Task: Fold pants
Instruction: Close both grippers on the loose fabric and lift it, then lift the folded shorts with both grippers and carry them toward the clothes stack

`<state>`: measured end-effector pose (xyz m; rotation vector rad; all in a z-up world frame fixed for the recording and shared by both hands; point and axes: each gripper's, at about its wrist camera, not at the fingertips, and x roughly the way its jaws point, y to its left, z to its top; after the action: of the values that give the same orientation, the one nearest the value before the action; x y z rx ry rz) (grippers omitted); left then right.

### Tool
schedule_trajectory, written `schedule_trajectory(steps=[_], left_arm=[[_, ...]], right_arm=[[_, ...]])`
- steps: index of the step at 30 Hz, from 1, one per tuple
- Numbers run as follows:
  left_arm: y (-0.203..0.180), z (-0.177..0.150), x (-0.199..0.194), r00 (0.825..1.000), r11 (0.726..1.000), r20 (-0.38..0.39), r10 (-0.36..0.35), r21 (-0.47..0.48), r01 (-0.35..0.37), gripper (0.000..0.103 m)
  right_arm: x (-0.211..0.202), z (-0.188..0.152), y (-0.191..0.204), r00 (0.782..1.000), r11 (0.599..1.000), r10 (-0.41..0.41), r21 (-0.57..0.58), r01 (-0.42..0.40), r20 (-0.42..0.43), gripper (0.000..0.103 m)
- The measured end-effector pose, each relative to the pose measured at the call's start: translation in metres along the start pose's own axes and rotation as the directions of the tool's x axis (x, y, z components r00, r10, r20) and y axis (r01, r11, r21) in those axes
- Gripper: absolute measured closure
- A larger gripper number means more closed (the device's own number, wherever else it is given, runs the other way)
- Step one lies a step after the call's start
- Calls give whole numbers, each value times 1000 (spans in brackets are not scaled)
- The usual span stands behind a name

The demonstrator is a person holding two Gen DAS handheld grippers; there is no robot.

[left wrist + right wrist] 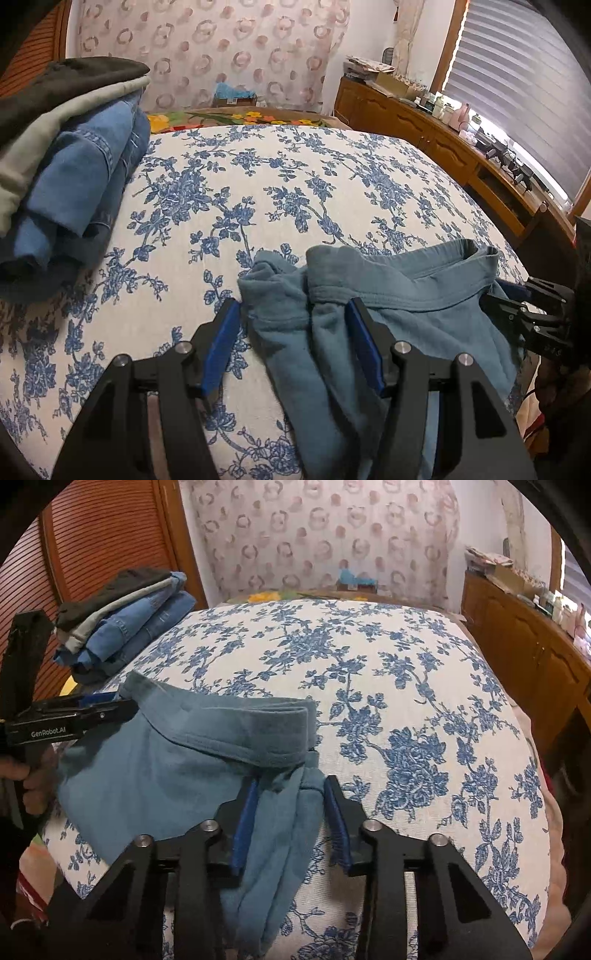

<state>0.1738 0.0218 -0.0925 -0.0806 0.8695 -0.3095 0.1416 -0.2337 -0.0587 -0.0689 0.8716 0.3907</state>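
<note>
Blue-grey pants (406,295) lie crumpled at the near edge of the flower-print bed (258,184), waistband toward the far side. My left gripper (291,314) straddles the bunched left end of the waistband, fingers wide and open, cloth lying between the blue pads. In the right wrist view the pants (166,768) spread to the left, and my right gripper (291,794) has its pads pressed on a gathered fold just below the waistband's right end. The left gripper (122,705) sits at the waistband's left corner. At the right edge of the left wrist view, the right gripper (509,291) shows partly.
A stack of folded jeans and tops (74,166) (122,627) sits on the bed's far left. A wooden dresser (424,125) (517,635) with clutter runs along the right, under the window. A hand (26,775) holds the left gripper's handle.
</note>
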Motion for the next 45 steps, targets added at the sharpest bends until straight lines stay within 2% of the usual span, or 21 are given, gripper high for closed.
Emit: schedule_trajectory(steps=[1,3,6,8,10,15,19,32,45], left_arm=[[0,0,0,1000,1000,1,-1,-1,1,44],[0,0,0,1000,1000,0,-2,-1,2,44],[0,-1,-1,998,998,-4,-60,-8,60,64],[-1,-1,-1,997,997,-4,-77,-6,77,69],[-2,-1,-4,994,994,-3,-108,-11,108,82],[-11,-3,-22,992,993,46,-114,6,114,92],[-15,-5,-44,985,989,92,-146,-1,147,92],[-37,-4,-77,976,989,173,-133,80,120,100],[-56,2,-120,952,985,267,-150,122,121,100]], right_arm=[[0,0,0,1000,1000,7,-1,-7,-1,83],[1,1,1,1000,1000,13,-6,-13,-3,86],[1,2,1,1000,1000,29,-5,-29,-5,90],[1,2,0,999,999,37,-7,-37,-2,92],[0,1,-1,999,999,47,-3,-47,8,93],[-13,1,0,996,998,64,-1,-64,64,94],[-28,3,5,992,998,69,-19,-67,104,95],[-49,7,15,984,997,46,-72,-34,173,95],[-79,20,16,966,995,44,-97,-20,255,95]])
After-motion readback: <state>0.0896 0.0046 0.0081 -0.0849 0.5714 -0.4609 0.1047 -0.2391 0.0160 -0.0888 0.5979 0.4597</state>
